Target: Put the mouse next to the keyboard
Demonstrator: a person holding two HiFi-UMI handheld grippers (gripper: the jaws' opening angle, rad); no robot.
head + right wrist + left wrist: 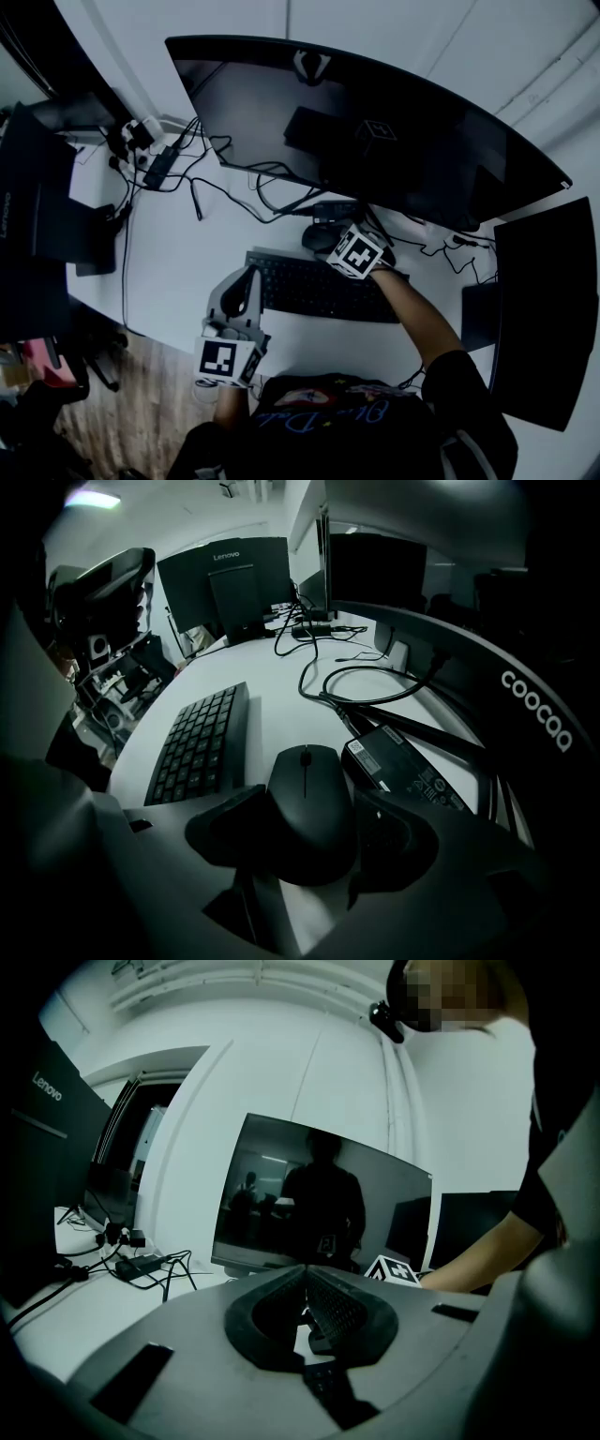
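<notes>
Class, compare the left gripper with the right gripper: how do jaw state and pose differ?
Left gripper: jaws together, empty; right gripper: jaws wide apart around the mouse. The left gripper points roughly level; the right gripper tilts steeply down. Both carry marker cubes.

The right gripper (311, 806) holds its jaws wide apart on either side of the mouse (306, 778) on the desk (272, 710). The keyboard (199, 742) lies just left of it, and an adapter (405, 772) lies just right.

"Lenovo" on the black monitor (225, 583), "coocaa" on the curved monitor (536, 710).
</notes>
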